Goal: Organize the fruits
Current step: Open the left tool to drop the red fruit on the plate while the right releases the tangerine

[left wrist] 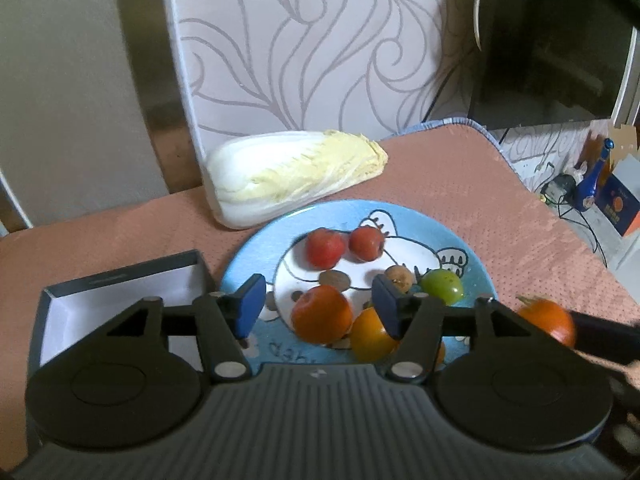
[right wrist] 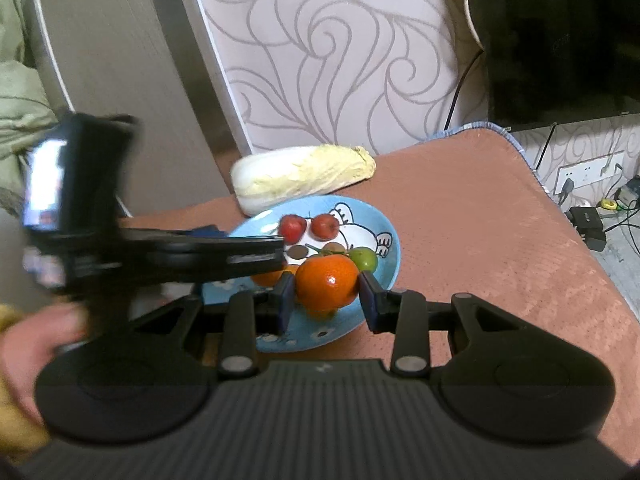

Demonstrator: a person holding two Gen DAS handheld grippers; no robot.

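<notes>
A blue cartoon plate holds two small red fruits, a green fruit, a brown nut and two orange fruits. My left gripper is open and hovers over the plate's near side, its fingers either side of the orange fruits. My right gripper is shut on an orange mandarin and holds it above the plate's near edge; it also shows in the left wrist view.
A napa cabbage lies behind the plate against a patterned board. An open grey box sits left of the plate. The table has a pink cloth. Cables and boxes are beyond the right edge.
</notes>
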